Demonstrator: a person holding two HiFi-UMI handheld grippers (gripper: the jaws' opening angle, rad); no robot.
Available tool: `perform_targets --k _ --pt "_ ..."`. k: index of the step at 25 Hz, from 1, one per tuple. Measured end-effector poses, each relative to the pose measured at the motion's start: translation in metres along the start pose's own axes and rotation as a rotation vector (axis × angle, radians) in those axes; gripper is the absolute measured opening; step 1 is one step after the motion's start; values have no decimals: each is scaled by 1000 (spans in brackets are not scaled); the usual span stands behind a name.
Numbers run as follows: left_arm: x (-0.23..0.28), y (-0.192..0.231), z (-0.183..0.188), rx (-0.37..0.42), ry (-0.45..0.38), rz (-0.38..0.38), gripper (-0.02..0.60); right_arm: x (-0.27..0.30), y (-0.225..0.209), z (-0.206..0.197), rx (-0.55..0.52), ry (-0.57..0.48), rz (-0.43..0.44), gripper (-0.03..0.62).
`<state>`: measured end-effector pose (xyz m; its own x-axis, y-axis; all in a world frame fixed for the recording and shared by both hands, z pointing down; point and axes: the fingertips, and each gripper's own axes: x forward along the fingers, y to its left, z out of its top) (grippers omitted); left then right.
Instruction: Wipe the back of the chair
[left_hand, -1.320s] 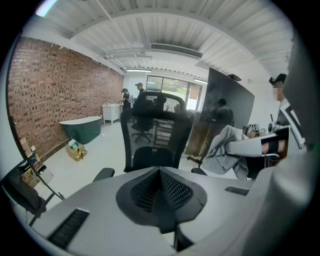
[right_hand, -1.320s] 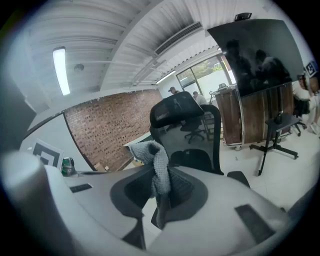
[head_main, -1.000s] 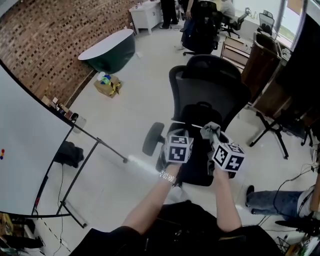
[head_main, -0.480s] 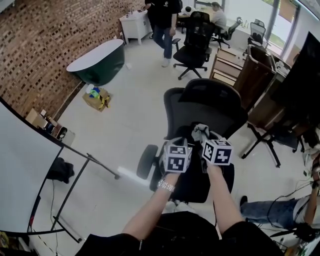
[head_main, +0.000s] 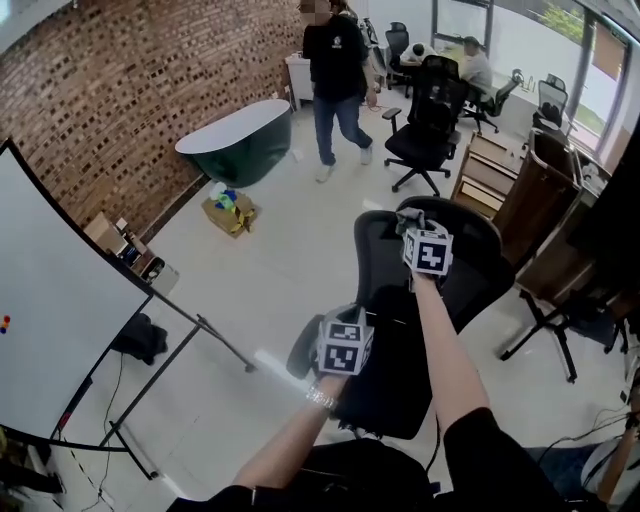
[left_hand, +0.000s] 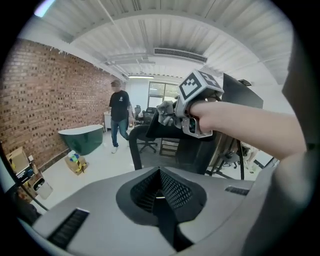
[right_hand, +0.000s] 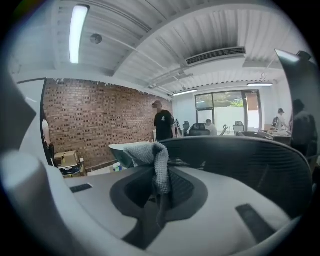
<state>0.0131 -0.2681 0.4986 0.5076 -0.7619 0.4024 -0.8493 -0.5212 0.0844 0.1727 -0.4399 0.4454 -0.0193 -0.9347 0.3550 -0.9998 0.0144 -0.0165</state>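
A black mesh office chair (head_main: 470, 275) stands in front of me with its backrest (right_hand: 245, 162) facing me. My right gripper (head_main: 417, 236) is raised to the backrest's top edge and is shut on a grey cloth (right_hand: 156, 159). In the head view the cloth (head_main: 408, 219) bunches just above the gripper's marker cube. The left gripper view shows the right gripper (left_hand: 192, 107) with the cloth (left_hand: 165, 107) held against the chair top. My left gripper (head_main: 345, 343) hangs lower, near the seat (head_main: 395, 380), with jaws shut and nothing in them (left_hand: 160, 174).
A person (head_main: 336, 75) walks across the floor behind the chair. A green bathtub (head_main: 240, 140) stands by the brick wall, with a cardboard box (head_main: 230, 212) beside it. A whiteboard (head_main: 50, 320) on a stand is at left. More office chairs (head_main: 428, 110) and wooden drawers (head_main: 488, 170) are at back right.
My right gripper has lifted the cloth from seat height to the top of the backrest. The left gripper stayed low. A person has come into view behind the chair.
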Motion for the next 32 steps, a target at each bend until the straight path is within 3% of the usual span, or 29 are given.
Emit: perform_targets --k 5,10,16,18,25,28,32 --pt "20 4 2 -3 8 4 3 -26 -59 -2 -30 -31 -125 51" --pt "49 -31 8 13 13 -78 3 -93 -153 -22 -28 -42 -302 51" --pt "69 -71 10 29 16 -159 3 -147 -190 -31 10 -75 -417 52" --pt "70 -72 9 31 20 -161 3 -137 -164 -27 25 -86 -360 52" --pt "58 -49 9 13 17 -99 3 -36 -6 -27 -21 -10 -3 52" --pt "55 -37 8 4 17 -63 3 -5 20 -33 -66 28 28 52" --pt "47 -24 4 4 19 -38 3 1 6 -41 -89 39 -25 52"
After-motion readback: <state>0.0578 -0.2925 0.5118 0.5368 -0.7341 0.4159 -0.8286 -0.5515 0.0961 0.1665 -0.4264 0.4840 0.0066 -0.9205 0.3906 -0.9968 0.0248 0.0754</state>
